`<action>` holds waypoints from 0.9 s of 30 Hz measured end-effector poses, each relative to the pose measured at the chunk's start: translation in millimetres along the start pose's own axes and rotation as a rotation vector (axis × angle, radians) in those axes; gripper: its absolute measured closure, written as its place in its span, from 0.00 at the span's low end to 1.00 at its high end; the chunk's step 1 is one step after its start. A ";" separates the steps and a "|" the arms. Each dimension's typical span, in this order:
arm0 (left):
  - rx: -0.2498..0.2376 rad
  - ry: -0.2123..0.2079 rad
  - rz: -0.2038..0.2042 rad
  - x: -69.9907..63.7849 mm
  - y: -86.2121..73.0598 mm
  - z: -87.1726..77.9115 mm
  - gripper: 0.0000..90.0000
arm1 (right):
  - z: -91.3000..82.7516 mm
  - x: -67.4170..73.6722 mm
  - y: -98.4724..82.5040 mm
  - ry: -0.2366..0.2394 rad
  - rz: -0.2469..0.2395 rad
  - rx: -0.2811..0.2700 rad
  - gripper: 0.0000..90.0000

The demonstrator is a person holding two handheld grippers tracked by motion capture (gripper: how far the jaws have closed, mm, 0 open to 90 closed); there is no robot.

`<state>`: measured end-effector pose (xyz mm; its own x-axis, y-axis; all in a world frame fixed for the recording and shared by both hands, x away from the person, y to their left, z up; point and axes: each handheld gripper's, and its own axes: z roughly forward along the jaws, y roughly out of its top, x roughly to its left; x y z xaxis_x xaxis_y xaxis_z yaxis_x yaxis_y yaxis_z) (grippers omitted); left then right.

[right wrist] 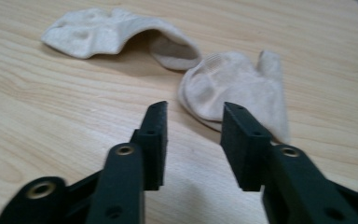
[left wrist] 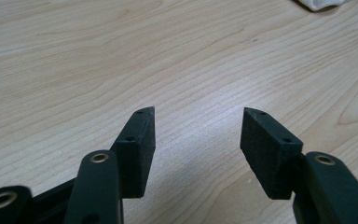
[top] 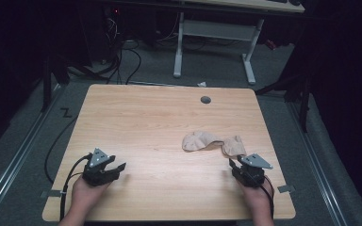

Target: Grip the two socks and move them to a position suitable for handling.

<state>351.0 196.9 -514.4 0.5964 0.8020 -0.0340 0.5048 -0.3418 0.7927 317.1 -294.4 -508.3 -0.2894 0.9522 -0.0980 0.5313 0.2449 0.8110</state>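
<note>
Two beige socks lie on the wooden table (top: 146, 122), right of its middle. One sock (top: 199, 140) (right wrist: 116, 30) is crumpled and bent, the other sock (top: 234, 146) (right wrist: 237, 88) touches its right end. My right gripper (top: 234, 164) (right wrist: 193, 109) stands open just short of the nearer sock, with nothing between its jaws. Near the table's front left, my left gripper (top: 118, 167) (left wrist: 198, 112) rests open over bare wood, and an edge of a sock (left wrist: 321, 3) shows far ahead of it.
A grey round grommet (top: 205, 100) sits near the table's far edge. Beyond the table stands a white desk frame (top: 214, 30), with dark cables (top: 122, 56) on the floor. Metal rails (top: 23, 146) run along both sides of the table.
</note>
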 end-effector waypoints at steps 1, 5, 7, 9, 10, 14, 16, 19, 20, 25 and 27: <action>0.005 0.000 0.003 0.2 0.0 -0.1 0.50 | 0.9 1.4 0.4 -0.001 -0.002 -0.005 0.75; 0.002 -0.003 0.003 0.3 0.2 0.5 0.50 | 3.3 3.9 4.9 0.018 0.021 0.005 0.76; 0.006 -0.004 0.005 -0.2 0.2 1.4 0.50 | 6.4 6.9 9.8 0.044 0.012 0.013 0.75; 0.012 -0.008 0.011 -1.5 -0.6 2.2 0.50 | 9.0 9.3 13.9 0.055 0.004 0.021 0.74; 0.014 -0.011 0.013 -2.5 -0.8 2.8 0.50 | 10.4 9.8 17.0 0.062 -0.006 0.019 0.74; 0.018 -0.021 0.020 -5.2 -0.6 3.2 0.50 | 16.6 11.8 33.6 0.068 -0.012 -0.008 0.75; 0.016 -0.027 0.013 -5.7 0.1 2.6 0.50 | 19.2 13.4 39.3 0.063 -0.020 -0.016 0.75; 0.017 -0.033 0.003 -6.0 0.8 1.4 0.50 | 25.2 16.2 48.5 0.068 -0.030 -0.030 0.75; 0.017 -0.033 0.002 -6.1 0.8 1.3 0.50 | 28.2 17.6 52.4 0.072 -0.036 -0.031 0.75; 0.021 -0.034 0.003 -7.2 0.5 0.7 0.50 | 36.6 21.0 62.2 0.082 -0.043 -0.039 0.75; 0.023 -0.041 0.001 -7.8 0.3 0.9 0.51 | 42.6 22.6 69.2 0.081 -0.054 -0.046 0.79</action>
<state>347.0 190.1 -514.5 0.6219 0.7809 -0.0587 0.5183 -0.3543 0.7784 381.3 -248.2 -478.9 -0.3806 0.9197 -0.0966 0.4766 0.2846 0.8317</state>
